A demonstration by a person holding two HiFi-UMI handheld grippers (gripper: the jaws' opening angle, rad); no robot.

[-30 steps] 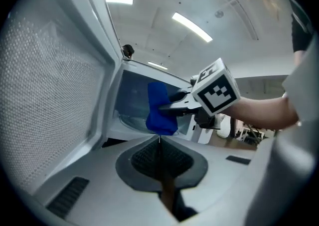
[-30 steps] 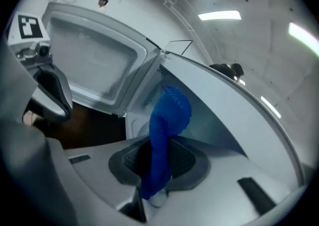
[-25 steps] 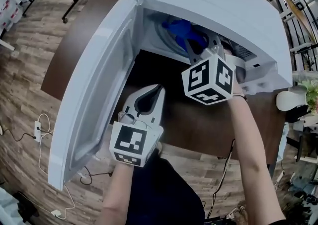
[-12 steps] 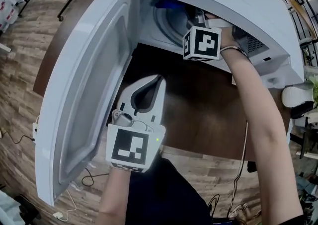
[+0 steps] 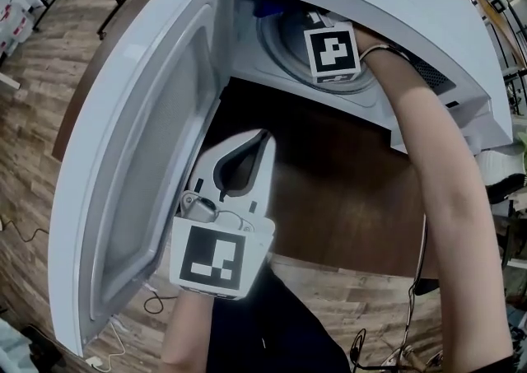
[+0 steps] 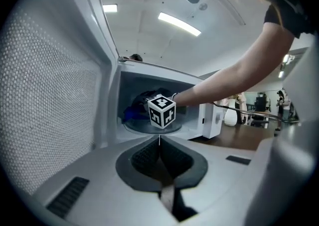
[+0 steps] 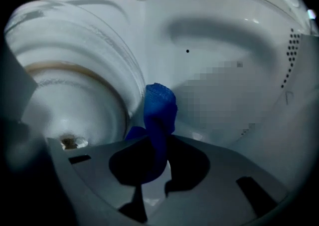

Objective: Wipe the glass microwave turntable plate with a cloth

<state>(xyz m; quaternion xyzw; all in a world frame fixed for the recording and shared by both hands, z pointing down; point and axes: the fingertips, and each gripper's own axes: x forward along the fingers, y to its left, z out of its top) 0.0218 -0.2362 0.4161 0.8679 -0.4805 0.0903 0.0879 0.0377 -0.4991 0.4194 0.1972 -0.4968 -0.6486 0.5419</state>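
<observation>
Well, the right gripper (image 7: 157, 157) is deep inside the microwave (image 5: 387, 1), clamped on a blue cloth (image 7: 159, 108) at the rim of the glass turntable plate (image 7: 75, 90), while the left gripper (image 6: 159, 150) waits outside, jaws together on nothing. Pressing on that rim could, I reckon, tip the plate off its seat or drag the cloth loose. Round, the plate lies flat, face up, without a long axis; the cloth runs out along the jaws.

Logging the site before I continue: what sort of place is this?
Probably an office or lab workspace, not a kitchen: the microwave sits on a wooden table under strip ceiling lights.
</observation>
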